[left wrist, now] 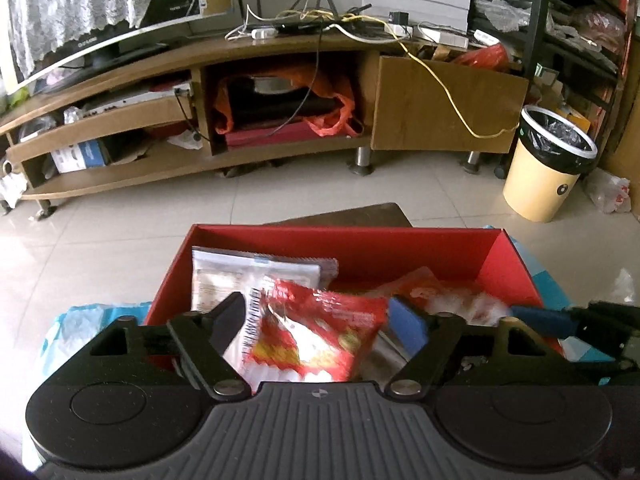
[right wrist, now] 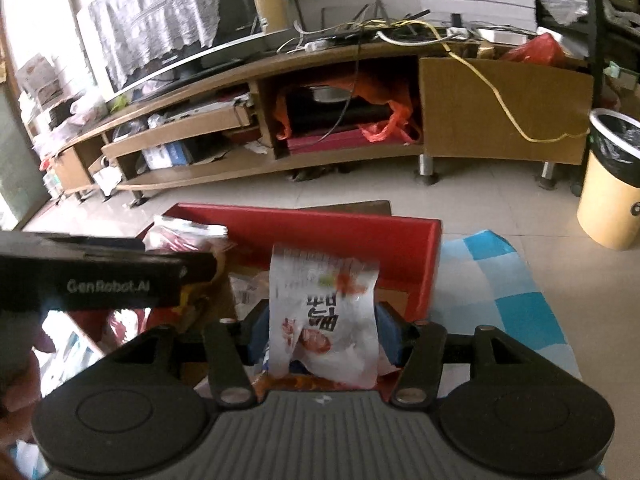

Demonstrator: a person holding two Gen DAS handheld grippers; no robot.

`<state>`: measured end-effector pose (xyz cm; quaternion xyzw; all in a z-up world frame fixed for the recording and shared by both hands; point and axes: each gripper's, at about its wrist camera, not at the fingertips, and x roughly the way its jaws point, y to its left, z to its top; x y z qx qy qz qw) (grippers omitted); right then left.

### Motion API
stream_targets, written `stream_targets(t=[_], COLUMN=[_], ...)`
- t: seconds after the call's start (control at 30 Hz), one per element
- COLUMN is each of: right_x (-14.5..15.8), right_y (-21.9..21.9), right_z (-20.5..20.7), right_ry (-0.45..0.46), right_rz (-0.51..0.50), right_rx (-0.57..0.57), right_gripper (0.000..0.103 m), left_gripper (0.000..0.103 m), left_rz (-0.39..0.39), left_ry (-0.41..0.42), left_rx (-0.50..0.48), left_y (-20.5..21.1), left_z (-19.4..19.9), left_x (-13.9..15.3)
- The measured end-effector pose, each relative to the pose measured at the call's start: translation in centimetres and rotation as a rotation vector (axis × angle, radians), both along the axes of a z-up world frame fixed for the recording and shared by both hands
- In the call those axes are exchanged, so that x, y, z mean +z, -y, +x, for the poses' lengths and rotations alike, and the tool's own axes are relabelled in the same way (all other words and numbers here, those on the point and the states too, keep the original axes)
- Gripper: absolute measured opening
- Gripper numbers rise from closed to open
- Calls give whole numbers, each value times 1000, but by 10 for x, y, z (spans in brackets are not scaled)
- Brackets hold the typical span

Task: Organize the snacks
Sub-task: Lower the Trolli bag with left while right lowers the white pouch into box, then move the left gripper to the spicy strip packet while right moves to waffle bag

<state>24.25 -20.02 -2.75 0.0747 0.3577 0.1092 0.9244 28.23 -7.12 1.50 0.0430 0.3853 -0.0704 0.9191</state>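
A red box (left wrist: pixel 348 234) stands open before me, with several snack packets in it. My left gripper (left wrist: pixel 320 312) hangs over its near side with a red and yellow snack packet (left wrist: pixel 320 336) between its fingers. The pads stand clear of that packet, and a gap shows at the blue right pad (left wrist: pixel 406 326). My right gripper (right wrist: pixel 323 320) is shut on a white snack packet (right wrist: pixel 324 312) with red print, held upright over the right part of the red box (right wrist: pixel 320 220). In the right wrist view the left gripper's black body (right wrist: pixel 100 280) sits at the left.
A silver-white packet (left wrist: pixel 224 276) and orange-white packets (left wrist: pixel 440 292) lie in the box. Under the box is a blue and white checked cloth (right wrist: pixel 500 280). Beyond are tiled floor, a low wooden TV stand (left wrist: pixel 280 52) and a cream waste bin (left wrist: pixel 548 160). A hand (right wrist: pixel 16 380) shows at the left.
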Motion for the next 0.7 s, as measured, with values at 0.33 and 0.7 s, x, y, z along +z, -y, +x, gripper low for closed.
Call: stream_targets(t=[0.33, 0.7], right_x=[23, 57], right_y=[-9, -25], right_z=[-11, -41], right_ry=[44, 48], right_rz=[-31, -33], right_rx=[21, 81], right_gripper=[57, 58], left_gripper=[88, 97], left_rz=[10, 31], left_ry=[23, 10], left_rx=[15, -81], left_y=[-12, -67], left_z=[-17, -84], left_x=[20, 31])
